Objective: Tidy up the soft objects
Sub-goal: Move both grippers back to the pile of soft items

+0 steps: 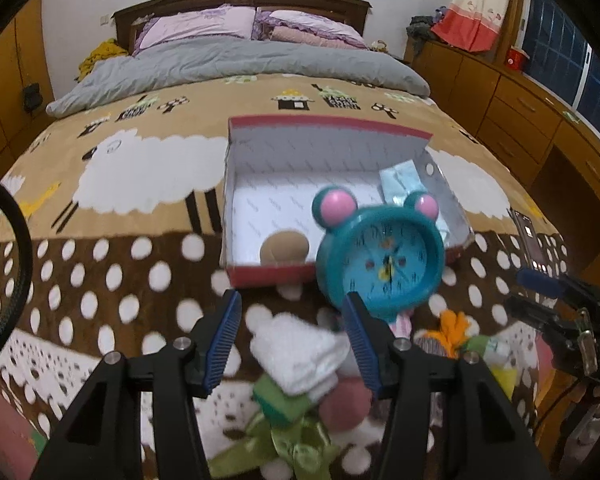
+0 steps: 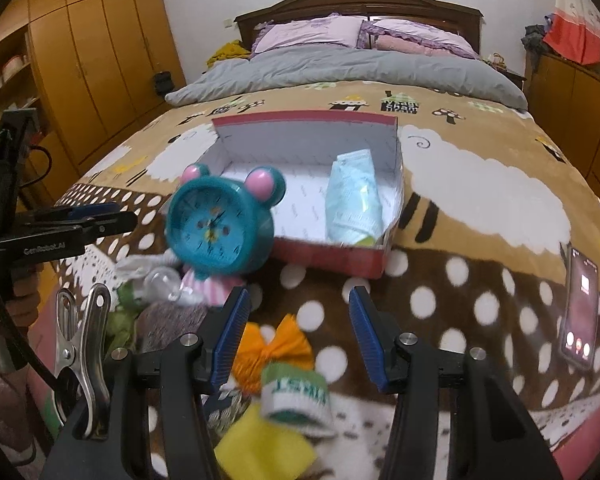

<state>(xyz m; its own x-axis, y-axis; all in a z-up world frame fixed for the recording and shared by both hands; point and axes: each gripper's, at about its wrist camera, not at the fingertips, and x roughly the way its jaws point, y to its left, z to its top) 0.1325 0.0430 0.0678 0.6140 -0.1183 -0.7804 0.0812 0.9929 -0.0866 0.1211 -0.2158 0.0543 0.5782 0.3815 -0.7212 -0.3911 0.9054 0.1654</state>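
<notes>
A red cardboard box (image 1: pixel 268 270) with a white inside lies open on the bed; it also shows in the right wrist view (image 2: pixel 340 258). A pale blue soft pack (image 2: pixel 354 200) lies in it. My left gripper (image 1: pixel 292 340) is open above a folded white cloth (image 1: pixel 300 354), with green ribbon (image 1: pixel 296 440) and a pink soft thing (image 1: pixel 346 404) below. My right gripper (image 2: pixel 298 336) is open above an orange bow (image 2: pixel 278 346), a green-and-white roll (image 2: pixel 296 396) and a yellow cloth (image 2: pixel 264 446). A teal mouse-eared clock (image 1: pixel 380 256) stands in front of the box.
A phone (image 2: pixel 580 308) lies on the blanket at the right. A metal clamp (image 2: pixel 78 344) sits at the left of the right wrist view. Grey duvet (image 1: pixel 236 64) and pillows lie at the bed's head. Wooden cabinets (image 1: pixel 520 112) stand on both sides.
</notes>
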